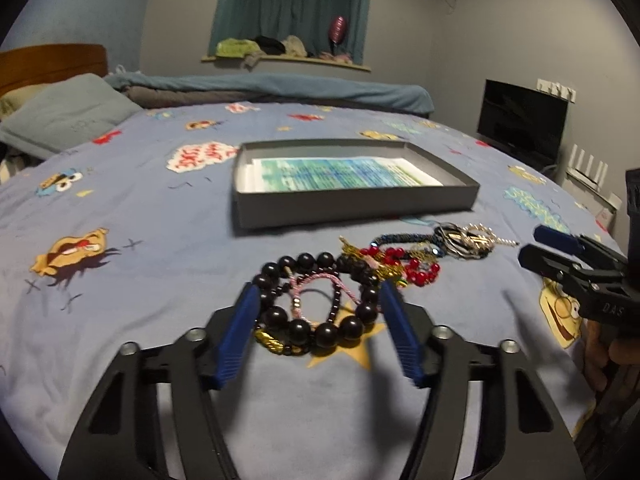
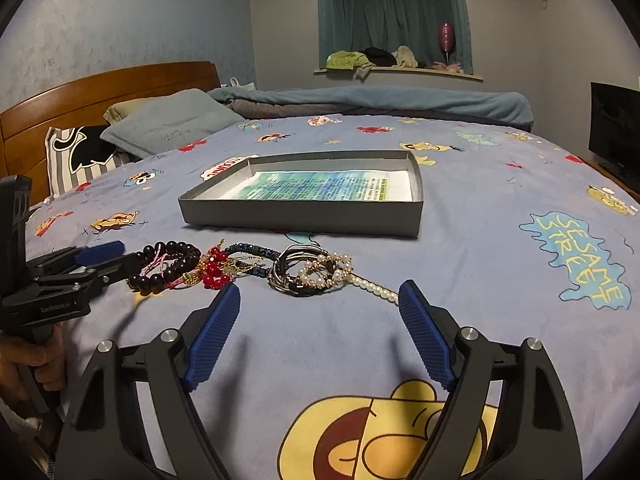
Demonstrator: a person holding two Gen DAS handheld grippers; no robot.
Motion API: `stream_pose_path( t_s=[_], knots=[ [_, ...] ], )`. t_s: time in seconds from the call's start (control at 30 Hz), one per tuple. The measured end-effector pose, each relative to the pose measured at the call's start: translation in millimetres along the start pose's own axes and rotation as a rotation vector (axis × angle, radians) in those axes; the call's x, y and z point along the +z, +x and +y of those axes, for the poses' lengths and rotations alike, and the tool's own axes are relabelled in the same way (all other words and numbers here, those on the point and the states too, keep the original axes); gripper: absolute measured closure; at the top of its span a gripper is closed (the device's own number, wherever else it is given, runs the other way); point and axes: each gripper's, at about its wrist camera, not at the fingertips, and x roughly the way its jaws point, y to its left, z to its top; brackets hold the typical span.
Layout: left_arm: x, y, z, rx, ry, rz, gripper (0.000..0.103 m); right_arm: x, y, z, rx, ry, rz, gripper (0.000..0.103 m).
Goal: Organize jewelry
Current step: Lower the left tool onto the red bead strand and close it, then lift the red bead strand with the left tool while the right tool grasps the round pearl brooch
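Black wooden beads of a bracelet (image 1: 316, 312) lie on the blue bedsheet (image 1: 140, 280) between the left gripper (image 1: 318, 322)'s parted pads, untouched, while the right gripper (image 2: 320, 320) stands wide just short of the pearl jewelry (image 2: 328, 274), near the grey box (image 2: 304, 216).

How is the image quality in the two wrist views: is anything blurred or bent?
Left wrist view: gray box and its paper look smeared, black bead bracelet sharper. Right wrist view: crisper, the pearl piece distinct. Both: dim light, fisheye curving the bed.
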Motion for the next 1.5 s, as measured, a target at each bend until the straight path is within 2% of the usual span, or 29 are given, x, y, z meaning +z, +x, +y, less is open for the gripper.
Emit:
stream_pose_path(
  t_s=[0.07, 0.23, 0.43, 0.5, 0.67, 0.77, 1.0, 1.07, 1.1, 1.13, 1.2, 1.27, 1.5],
  knots=[
    [1, 2, -2, -0.035, 0.005, 0.005, 0.050, 2, 2, -1, 0.000, 0.001, 0.002, 0.022],
    [7, 5, -13, -0.072, 0.055, -0.002, 0.052, 4, 8, -5, -0.006, 0.008, 0.018, 0.023],
    [14, 13, -29, -0.142, 0.102, -0.001, 0.054, 9, 22, -11, -0.037, 0.018, 0.060, 0.037],
    [16, 15, -36, -0.168, 0.118, -0.002, 0.054, 9, 27, -13, -0.043, 0.023, 0.082, 0.037],
    [22, 31, -55, -0.186, 0.175, 0.029, 0.054, 9, 30, -17, -0.038, 0.040, 0.092, 0.037],
    [24, 45, -62, -0.169, 0.191, 0.066, 0.055, 9, 29, -21, -0.035, 0.056, 0.089, 0.037],
    [25, 66, -66, -0.145, 0.201, 0.138, 0.066, 10, 32, -21, -0.029, 0.055, 0.108, 0.037],
    [26, 68, -67, -0.137, 0.206, 0.144, 0.082, 10, 32, -21, -0.021, 0.052, 0.105, 0.037],
    [26, 69, -67, -0.134, 0.204, 0.144, 0.085, 11, 32, -21, -0.014, 0.050, 0.104, 0.037],
    [26, 69, -66, -0.138, 0.199, 0.144, 0.095, 11, 32, -20, -0.010, 0.047, 0.102, 0.037],
    [27, 66, -65, -0.150, 0.195, 0.129, 0.095, 13, 33, -19, 0.001, 0.038, 0.099, 0.039],
    [28, 60, -64, -0.163, 0.195, 0.106, 0.095, 14, 35, -17, 0.010, 0.029, 0.107, 0.045],
    [39, 37, -60, -0.202, 0.172, 0.010, 0.095, 17, 47, -10, 0.030, -0.014, 0.148, 0.047]
  ],
)
